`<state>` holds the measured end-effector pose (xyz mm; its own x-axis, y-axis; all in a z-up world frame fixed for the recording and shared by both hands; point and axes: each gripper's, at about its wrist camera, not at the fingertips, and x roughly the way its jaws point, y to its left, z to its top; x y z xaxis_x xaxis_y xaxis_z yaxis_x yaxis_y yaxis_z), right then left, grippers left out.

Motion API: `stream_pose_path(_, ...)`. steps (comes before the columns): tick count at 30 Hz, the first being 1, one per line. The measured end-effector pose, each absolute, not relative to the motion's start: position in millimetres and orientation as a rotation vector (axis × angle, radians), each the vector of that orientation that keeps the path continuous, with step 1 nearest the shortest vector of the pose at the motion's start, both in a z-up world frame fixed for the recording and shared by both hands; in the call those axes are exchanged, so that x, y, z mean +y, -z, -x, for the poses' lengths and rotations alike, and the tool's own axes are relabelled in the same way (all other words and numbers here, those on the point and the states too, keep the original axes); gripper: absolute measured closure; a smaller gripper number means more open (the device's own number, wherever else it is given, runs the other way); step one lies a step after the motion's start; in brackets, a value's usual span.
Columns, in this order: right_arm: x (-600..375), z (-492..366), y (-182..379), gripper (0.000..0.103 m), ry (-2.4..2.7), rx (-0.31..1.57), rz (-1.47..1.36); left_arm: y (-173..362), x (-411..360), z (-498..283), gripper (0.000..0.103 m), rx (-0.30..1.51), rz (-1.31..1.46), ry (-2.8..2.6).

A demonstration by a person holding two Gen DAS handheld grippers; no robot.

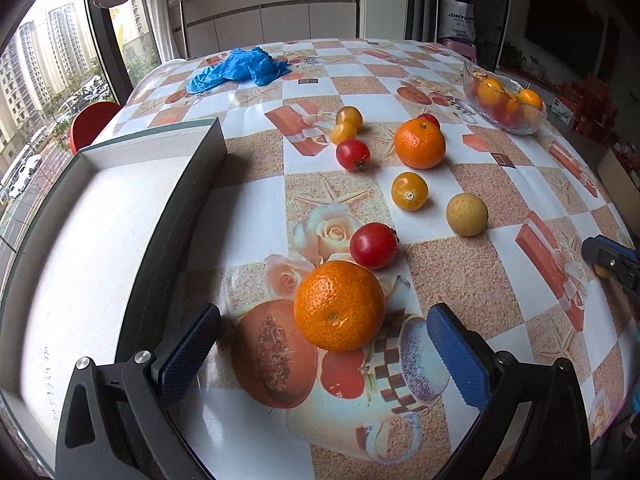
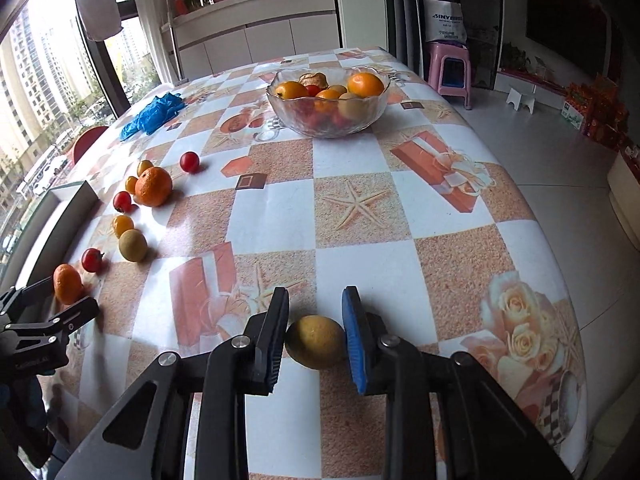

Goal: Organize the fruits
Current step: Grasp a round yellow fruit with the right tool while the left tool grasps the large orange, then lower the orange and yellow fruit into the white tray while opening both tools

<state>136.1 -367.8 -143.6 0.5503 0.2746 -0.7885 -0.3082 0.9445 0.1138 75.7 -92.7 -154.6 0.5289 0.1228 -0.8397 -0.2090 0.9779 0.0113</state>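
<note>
"SINY…", cut off, on a white bag (image 2: 444,20) behind the pink stool (image 2: 450,70).

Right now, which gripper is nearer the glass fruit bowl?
Right. The right gripper, shut on a yellow-green fruit, faces the bowl across open tablecloth. The left gripper straddles an orange beside the box, farther off.

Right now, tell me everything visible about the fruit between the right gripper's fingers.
The yellow-green fruit is small, roundish and slightly oval, with a dull, faintly speckled skin. It sits on the patterned tablecloth, near the table's front edge. The right gripper is shut on it: the black pad touches its left side, the blue pad its right. Its underside is hidden, so whether it is lifted cannot be told.
</note>
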Motion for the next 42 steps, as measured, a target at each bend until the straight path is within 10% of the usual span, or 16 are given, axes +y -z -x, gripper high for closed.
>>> stream_pose_path(3, -366, -130, 143, 0.073, -0.359, 0.933, 0.033, 153, -90, -80, 0.004, 1.024, 0.118, -0.197)
stream_pose_path(8, -364, -116, 142, 0.073, -0.377, 0.933, 0.023, 144, -95, -74, 0.065, 0.98, 0.114, -0.156)
stream_pose_path(42, -281, -69, 101, 0.073, -0.517, 0.904, 0.101, 72, -40, 6, 0.065, 0.784, 0.245, -0.129)
